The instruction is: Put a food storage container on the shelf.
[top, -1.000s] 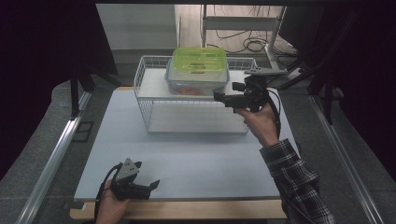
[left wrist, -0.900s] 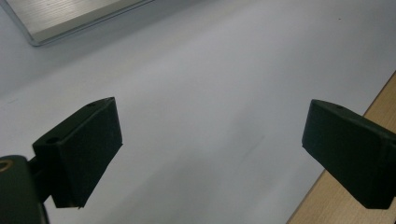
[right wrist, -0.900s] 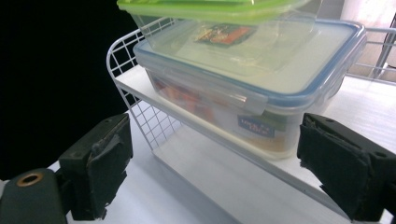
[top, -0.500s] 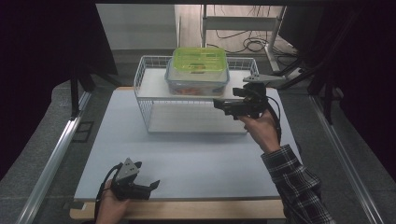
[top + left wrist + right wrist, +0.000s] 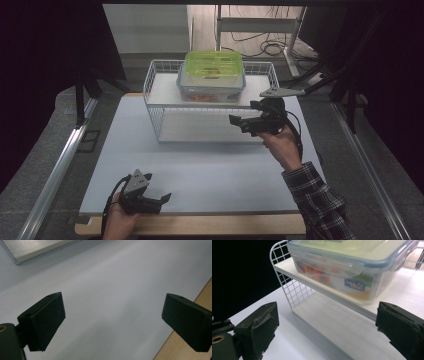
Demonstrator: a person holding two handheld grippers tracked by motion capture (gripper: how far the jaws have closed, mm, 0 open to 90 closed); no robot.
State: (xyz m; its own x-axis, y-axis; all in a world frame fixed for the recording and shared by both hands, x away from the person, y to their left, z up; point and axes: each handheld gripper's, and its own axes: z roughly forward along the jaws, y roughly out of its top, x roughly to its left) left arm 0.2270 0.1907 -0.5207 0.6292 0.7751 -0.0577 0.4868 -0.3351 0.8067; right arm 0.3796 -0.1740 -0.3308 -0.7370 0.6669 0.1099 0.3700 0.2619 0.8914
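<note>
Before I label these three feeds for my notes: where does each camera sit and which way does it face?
High view: above the person's side, facing forward and down on the table; both forearms and claws enter from below.
Left gripper view: rides the left claw, facing the bare mat; open jaws.
Right gripper view: rides the right claw, facing the wire rack.
Shared: high and right views both show the lidded container.

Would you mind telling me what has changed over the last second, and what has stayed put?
The right gripper has drawn back from the upper shelf of the wire rack, lower and nearer the person, jaws open and empty. The green-lidded container stays on the shelf, and the left gripper stays open near the table's front edge.
</note>
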